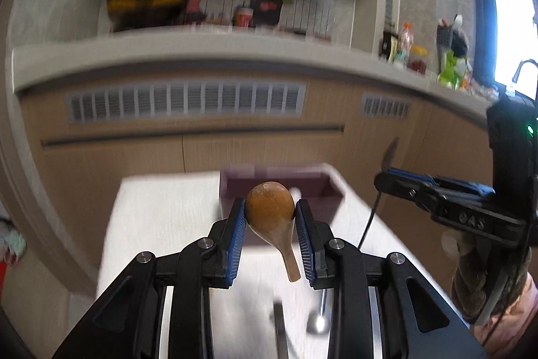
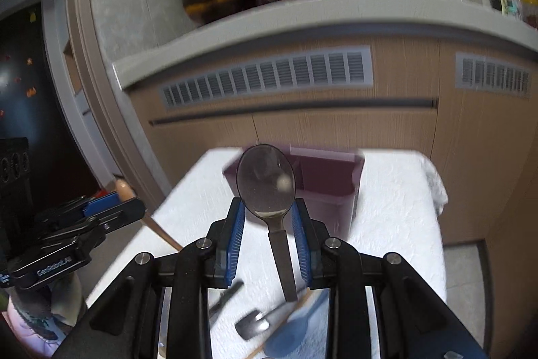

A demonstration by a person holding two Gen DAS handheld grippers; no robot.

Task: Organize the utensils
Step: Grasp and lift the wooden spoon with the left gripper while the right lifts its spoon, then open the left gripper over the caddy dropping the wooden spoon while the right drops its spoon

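My left gripper [image 1: 270, 207] is shut on a brown wooden spoon [image 1: 271, 210], bowl up, held above the white-covered table [image 1: 161, 224]. My right gripper [image 2: 268, 207] is shut on a dark metal spoon [image 2: 265, 187], bowl up, handle hanging down. A purple utensil holder [image 1: 322, 190] stands at the table's far edge, just beyond both spoons; it also shows in the right wrist view [image 2: 331, 187]. In the left wrist view the right gripper [image 1: 386, 182] is at the right with the metal spoon edge-on. In the right wrist view the left gripper [image 2: 134, 204] is at the left.
Loose utensils lie on the table below: a blue spoon [image 2: 292, 332], a small metal spoon [image 2: 252, 327], a dark utensil [image 2: 225, 295]; a metal spoon [image 1: 319, 318] shows in the left view. Wooden kitchen cabinets [image 1: 201, 143] and a counter [image 1: 215, 46] stand behind.
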